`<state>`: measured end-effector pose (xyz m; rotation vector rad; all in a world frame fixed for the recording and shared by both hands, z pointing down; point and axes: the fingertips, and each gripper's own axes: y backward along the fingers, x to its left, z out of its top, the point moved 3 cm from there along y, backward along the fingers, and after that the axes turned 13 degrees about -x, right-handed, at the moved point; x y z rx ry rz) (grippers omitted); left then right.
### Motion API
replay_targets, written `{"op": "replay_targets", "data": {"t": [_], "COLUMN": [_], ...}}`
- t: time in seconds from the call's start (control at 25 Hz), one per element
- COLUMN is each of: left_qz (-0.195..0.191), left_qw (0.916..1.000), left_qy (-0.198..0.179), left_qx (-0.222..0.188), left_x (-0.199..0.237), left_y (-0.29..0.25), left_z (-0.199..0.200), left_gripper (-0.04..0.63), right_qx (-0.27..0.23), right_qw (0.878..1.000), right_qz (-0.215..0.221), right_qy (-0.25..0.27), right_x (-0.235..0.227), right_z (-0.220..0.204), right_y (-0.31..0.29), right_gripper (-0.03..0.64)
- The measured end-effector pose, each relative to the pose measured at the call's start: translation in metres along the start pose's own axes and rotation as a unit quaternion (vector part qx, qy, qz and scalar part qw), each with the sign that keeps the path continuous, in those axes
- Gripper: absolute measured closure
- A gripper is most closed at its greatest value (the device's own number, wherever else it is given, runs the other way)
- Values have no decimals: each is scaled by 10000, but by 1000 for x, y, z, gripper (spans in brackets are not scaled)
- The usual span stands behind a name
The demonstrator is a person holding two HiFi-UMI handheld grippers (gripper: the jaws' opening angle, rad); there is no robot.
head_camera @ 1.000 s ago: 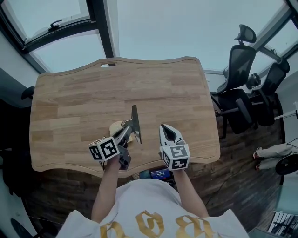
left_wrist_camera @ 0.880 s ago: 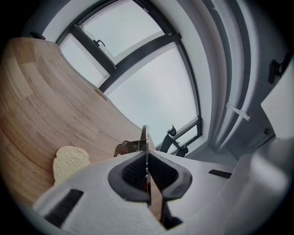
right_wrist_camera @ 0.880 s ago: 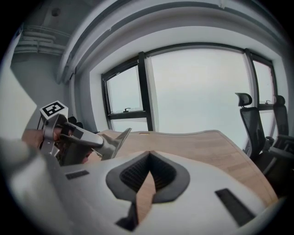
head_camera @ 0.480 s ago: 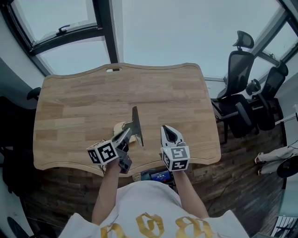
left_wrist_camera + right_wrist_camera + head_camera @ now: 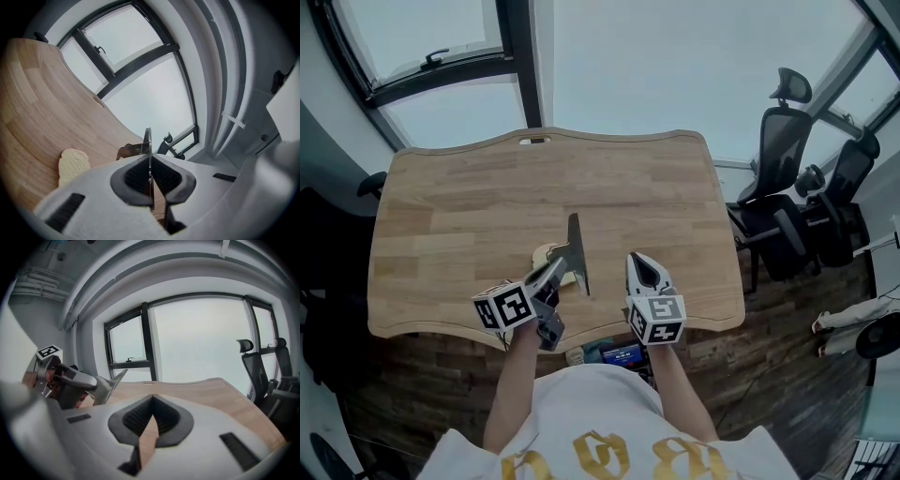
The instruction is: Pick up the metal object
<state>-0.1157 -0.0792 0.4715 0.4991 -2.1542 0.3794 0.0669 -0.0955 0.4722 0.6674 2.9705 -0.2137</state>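
The metal object is a thin, flat blade with a wider foot, held edge-up above the wooden table. My left gripper is shut on its lower end. In the left gripper view the blade runs straight up between the dark pads. My right gripper hovers to the right of the blade near the table's front edge, shut with nothing in it. From the right gripper view the metal object shows at left, in the left gripper.
A slice of bread lies on the table under the blade, also seen as bread at lower left. Black office chairs stand off the table's right side. Windows run behind the far edge.
Almost nothing: the head view has shifted a little, and both grippers stay where they were, the left one still holding the metal object.
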Motion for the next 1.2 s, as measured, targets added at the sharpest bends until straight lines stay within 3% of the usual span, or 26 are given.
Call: {"op": "replay_targets", "data": {"t": [0.44, 1.2], "left_qz": [0, 51], "left_qw": [9997, 9997], "left_qy": [-203, -79], "left_qx": [112, 234], "left_x": [-2, 3], "left_y": [-1, -12], "left_z": [-3, -10], "left_gripper": [575, 575], "right_qx": [11, 94], "right_qw": [9999, 9998], "right_qz": [16, -139], "right_qy": [107, 55], "right_x": [-1, -21], "right_z": [0, -9], "right_y": [4, 6], "right_gripper": [606, 606]}}
